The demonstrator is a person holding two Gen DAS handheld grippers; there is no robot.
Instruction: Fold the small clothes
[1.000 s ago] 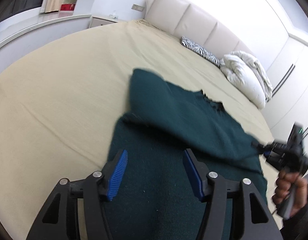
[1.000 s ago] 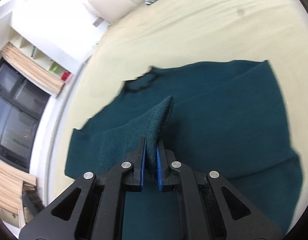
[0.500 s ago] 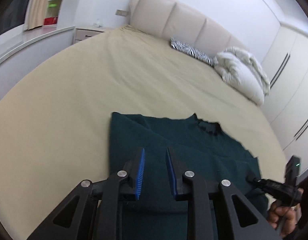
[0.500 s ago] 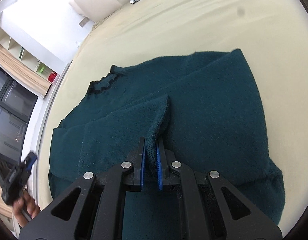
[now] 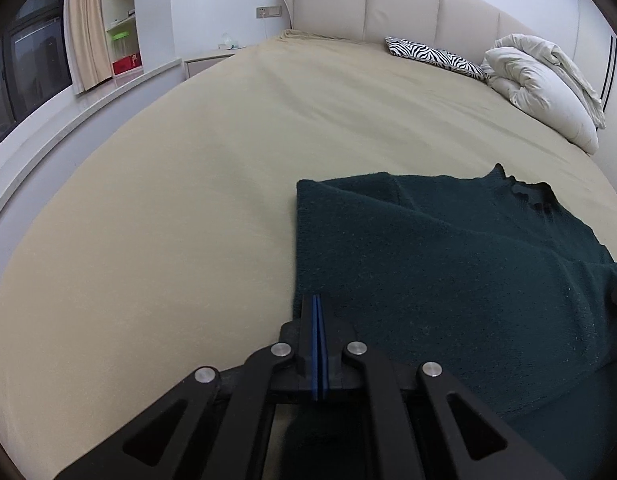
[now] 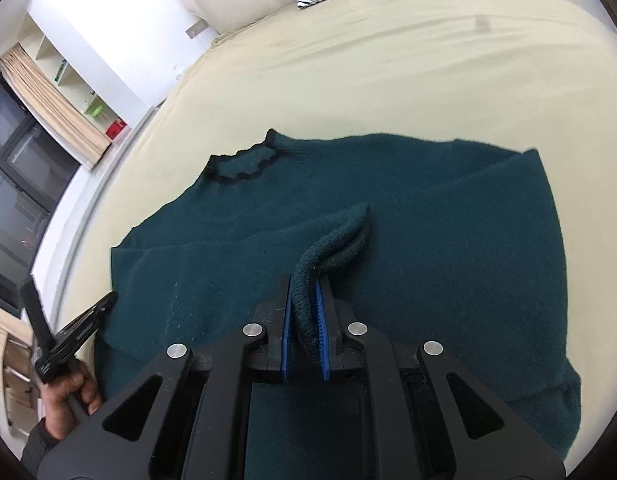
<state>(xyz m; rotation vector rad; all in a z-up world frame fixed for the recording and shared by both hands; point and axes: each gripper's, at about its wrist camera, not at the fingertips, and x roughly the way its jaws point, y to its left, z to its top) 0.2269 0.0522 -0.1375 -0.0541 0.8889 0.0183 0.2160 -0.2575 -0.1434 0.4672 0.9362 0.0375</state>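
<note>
A dark teal knit sweater (image 5: 448,260) (image 6: 448,220) with a black scalloped collar (image 6: 244,164) lies flat on the bed. Both of its side parts are folded in over the body. My left gripper (image 5: 316,300) is shut, its blue pads pressed together with no cloth visible between them. Its tips sit at the sweater's left edge near the hem. In the right wrist view the left gripper (image 6: 110,298) shows at that same edge, held by a hand (image 6: 68,396). My right gripper (image 6: 304,280) is shut on the sleeve cuff (image 6: 340,240), over the middle of the sweater.
The beige bedsheet (image 5: 168,200) stretches wide to the left of and beyond the sweater. A zebra pillow (image 5: 432,54) and a bundled white duvet (image 5: 544,88) lie by the padded headboard (image 5: 404,0). A white sill (image 5: 36,128) and a dark window run along the bed's left side.
My left gripper went from wide open over the sweater to shut, and moved left to the sweater's side edge. The right gripper kept hold of the sleeve cuff.
</note>
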